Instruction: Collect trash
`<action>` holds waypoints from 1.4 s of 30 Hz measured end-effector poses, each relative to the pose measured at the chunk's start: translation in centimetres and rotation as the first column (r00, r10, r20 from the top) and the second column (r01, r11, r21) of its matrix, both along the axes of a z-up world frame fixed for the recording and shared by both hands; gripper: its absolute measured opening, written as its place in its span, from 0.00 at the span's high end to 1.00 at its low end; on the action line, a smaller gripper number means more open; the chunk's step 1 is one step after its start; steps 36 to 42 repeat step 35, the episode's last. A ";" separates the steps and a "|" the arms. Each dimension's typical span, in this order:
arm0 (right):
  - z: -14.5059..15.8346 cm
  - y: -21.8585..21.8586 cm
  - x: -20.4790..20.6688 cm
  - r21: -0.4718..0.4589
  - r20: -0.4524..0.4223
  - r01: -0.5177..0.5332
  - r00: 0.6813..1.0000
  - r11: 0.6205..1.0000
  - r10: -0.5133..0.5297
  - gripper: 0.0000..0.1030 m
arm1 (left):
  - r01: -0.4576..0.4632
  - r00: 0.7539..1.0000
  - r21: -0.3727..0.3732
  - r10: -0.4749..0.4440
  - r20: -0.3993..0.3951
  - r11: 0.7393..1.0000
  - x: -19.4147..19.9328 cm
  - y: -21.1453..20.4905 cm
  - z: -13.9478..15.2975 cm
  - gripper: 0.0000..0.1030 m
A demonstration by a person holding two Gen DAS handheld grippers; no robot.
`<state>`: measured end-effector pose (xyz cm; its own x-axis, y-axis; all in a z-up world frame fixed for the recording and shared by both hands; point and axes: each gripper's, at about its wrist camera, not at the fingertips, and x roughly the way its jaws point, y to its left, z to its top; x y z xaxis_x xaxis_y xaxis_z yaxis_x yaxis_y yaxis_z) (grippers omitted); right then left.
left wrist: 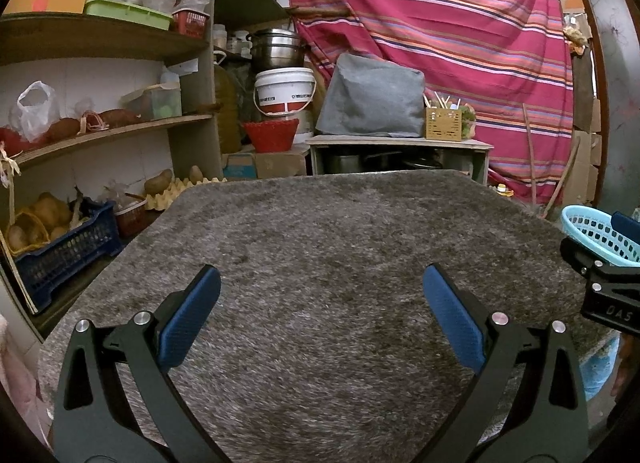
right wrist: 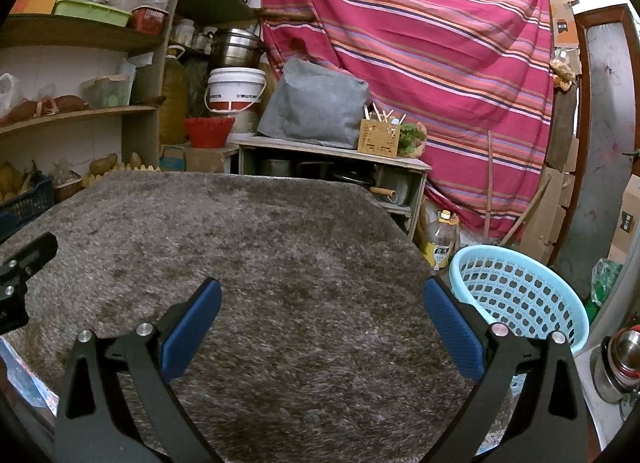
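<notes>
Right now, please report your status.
Left gripper open, right gripper open, both empty. Blue basket off the rug's right edge. No trash visible.

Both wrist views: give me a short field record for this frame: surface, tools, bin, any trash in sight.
surface: grey shaggy rug covering the table
left tool: open, empty, above the rug
right tool: open, empty, above the rug near its right edge
bin: light blue perforated basket just off the rug's right edge; no contents visible in the part shown
trash on rug: none visible in either view
backdrop: striped pink cloth, shelves at left
</notes>
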<state>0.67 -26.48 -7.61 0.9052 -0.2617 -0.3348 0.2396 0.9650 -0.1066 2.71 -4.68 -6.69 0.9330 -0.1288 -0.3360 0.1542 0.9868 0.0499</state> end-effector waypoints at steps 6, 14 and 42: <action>0.0 0.0 0.0 -0.001 0.001 0.000 1.000 1.000 0.000 0.04 | -0.002 1.000 -0.001 0.002 -0.001 1.000 -0.1 -0.1 0.0 0.05; 0.0 -0.1 0.1 -0.003 -0.002 0.002 1.000 1.000 -0.002 0.04 | 0.001 1.000 0.003 -0.001 0.000 1.000 -0.2 -0.2 0.2 0.05; -0.1 -0.2 0.1 0.001 0.000 -0.001 1.000 1.000 0.001 0.04 | -0.002 1.000 0.002 0.002 0.004 1.000 -0.5 -0.5 0.2 0.05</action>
